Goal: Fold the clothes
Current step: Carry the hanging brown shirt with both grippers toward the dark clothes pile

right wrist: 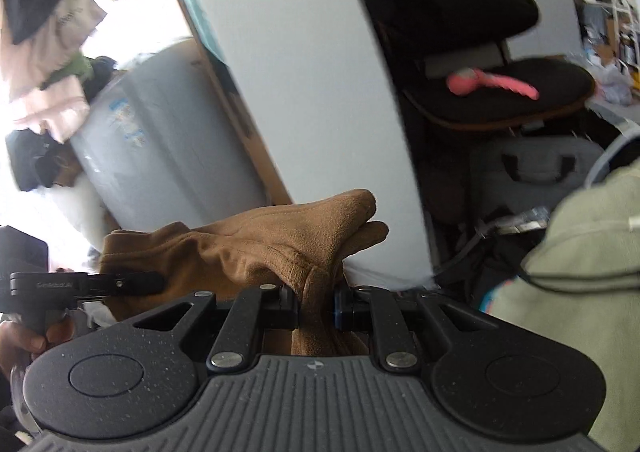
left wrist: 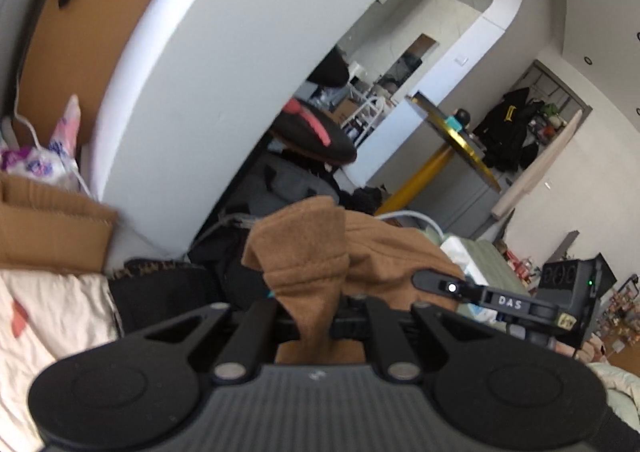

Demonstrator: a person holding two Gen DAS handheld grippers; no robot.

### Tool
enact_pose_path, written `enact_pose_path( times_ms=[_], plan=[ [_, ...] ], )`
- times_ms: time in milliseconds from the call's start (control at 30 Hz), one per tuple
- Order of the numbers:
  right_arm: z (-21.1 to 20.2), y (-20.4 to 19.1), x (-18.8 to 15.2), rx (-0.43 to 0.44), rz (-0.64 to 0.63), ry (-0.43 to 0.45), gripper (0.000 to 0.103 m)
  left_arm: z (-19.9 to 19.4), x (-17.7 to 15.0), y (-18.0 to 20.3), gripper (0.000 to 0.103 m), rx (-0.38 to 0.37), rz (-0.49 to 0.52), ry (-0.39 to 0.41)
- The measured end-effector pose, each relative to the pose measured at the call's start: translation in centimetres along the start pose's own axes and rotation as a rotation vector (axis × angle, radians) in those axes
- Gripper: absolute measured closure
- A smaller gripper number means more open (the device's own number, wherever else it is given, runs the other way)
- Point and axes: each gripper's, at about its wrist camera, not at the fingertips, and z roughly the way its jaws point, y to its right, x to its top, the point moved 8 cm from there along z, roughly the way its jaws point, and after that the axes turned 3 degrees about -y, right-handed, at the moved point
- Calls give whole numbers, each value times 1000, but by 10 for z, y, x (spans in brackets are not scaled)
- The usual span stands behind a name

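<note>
A brown fleece garment (left wrist: 316,252) is bunched up between the two grippers and held off the surface. My left gripper (left wrist: 314,318) is shut on one fold of it, the cloth pinched between the jaws and rising above them. In the right wrist view the same brown garment (right wrist: 256,244) drapes leftwards from my right gripper (right wrist: 316,312), which is shut on another fold. The other gripper (left wrist: 480,294) shows at the right of the left wrist view, and again as a black gripper (right wrist: 80,286) at the left of the right wrist view, held by a hand (right wrist: 20,340).
A large white panel (left wrist: 208,63) stands close ahead. A cardboard box (left wrist: 52,228) and a pale patterned sheet (left wrist: 48,324) lie left. A black chair (right wrist: 500,91) carries a pink object (right wrist: 492,83). A pale green garment (right wrist: 580,292) fills the right edge. A gold-rimmed round table (left wrist: 452,139) stands behind.
</note>
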Motion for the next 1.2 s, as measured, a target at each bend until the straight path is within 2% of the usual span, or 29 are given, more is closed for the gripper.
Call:
enact_pose_path(
  times_ms=[333, 500, 633, 900, 1200],
  plan=[
    [38, 46, -42, -62, 25, -57, 88, 52, -25, -38, 98, -75, 1, -70],
    [57, 65, -54, -81, 23, -86, 88, 74, -37, -58, 98, -90, -1, -102],
    [78, 78, -61, -96, 15, -111, 88, 90, -42, -78, 98, -91, -9, -117],
    [136, 98, -83, -119, -52, -217, 88, 121, -45, -120, 98, -79, -34, -118],
    [180, 109, -80, -136, -99, -238, 88, 147, -27, -155, 98, -46, -7, -94]
  ],
)
